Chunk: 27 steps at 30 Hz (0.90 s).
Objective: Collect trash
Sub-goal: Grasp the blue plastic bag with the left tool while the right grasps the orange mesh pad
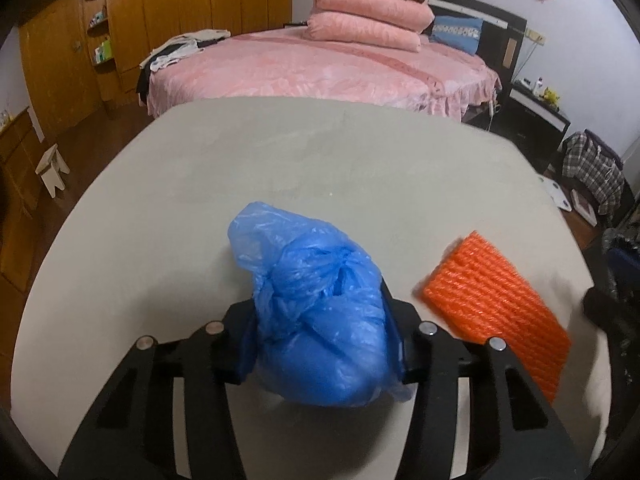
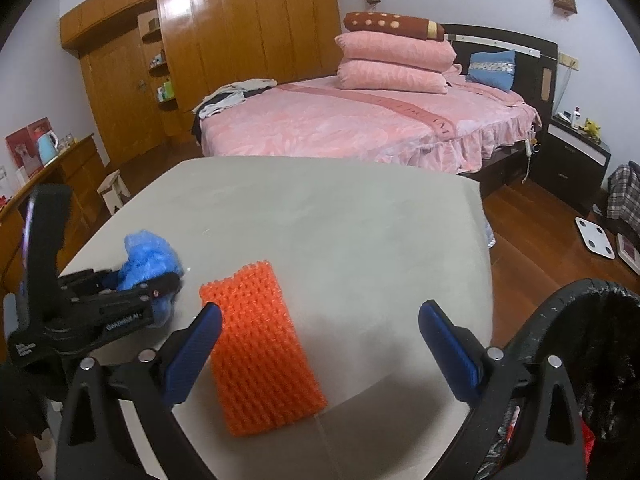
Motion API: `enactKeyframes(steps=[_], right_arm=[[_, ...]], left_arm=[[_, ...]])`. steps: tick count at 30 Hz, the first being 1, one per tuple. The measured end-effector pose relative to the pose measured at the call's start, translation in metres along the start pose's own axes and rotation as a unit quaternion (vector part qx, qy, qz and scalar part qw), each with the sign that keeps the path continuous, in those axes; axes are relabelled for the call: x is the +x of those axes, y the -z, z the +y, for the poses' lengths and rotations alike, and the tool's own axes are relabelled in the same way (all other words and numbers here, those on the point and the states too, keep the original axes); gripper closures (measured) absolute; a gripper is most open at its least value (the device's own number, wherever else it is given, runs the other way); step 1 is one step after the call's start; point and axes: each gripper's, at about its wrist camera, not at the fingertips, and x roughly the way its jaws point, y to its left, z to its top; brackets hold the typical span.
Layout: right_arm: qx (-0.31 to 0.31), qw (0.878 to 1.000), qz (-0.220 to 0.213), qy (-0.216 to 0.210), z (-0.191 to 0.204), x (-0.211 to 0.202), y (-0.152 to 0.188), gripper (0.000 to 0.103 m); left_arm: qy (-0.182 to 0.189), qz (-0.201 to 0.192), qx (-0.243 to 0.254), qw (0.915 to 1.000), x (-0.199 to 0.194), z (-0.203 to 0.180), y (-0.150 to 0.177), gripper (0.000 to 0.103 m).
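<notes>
Now left tongs [image 1: 324,344] clamp the blue bag [image 1: 320,320] at 6 o'clock on the table [image 1: 300,160]; right tongs [image 2: 320,348] wide, straddle orange mesh [image 2: 260,352] squarely before squeezing.

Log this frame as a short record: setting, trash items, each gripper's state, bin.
setting: bedroom, grey table in front of a pink bed
trash 1: crumpled blue plastic bag, on the table
trash 2: orange foam net, lying flat on the table
left gripper: closed around the blue plastic bag
right gripper: open, over the orange foam net, not gripping
bin: black-lined, beside the table at right
</notes>
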Motion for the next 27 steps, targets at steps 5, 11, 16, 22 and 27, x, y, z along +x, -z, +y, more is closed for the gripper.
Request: enactKeyframes(steps=[5,11,16,22,27], right_arm=[[-0.003,1.000,0.013,-0.009,0.008,0.008,0.005,0.006],[-0.011,0.999,0.029,-0.012,0.019,0.021,0.010,0.006],[-0.022,0.998,0.052,-0.019,0.026,0.033,0.013,0.017],[-0.031,0.996,0.075,-0.042,0.032,0.037,0.017,0.047],[-0.041,0.995,0.072,-0.050,0.037,0.032,0.021,0.070]], left_arm=[[0.001,-0.012,0.002,0.9999,-0.017,0.002,0.005,0.055],[-0.009,-0.016,0.003,0.9998,-0.023,0.010,0.012,0.054],[-0.013,-0.015,-0.003,0.9998,-0.023,0.015,0.013,0.054],[-0.013,-0.016,-0.007,0.9998,-0.023,0.017,0.014,0.054],[-0.008,-0.019,-0.011,0.9997,-0.026,0.015,0.015,0.053]])
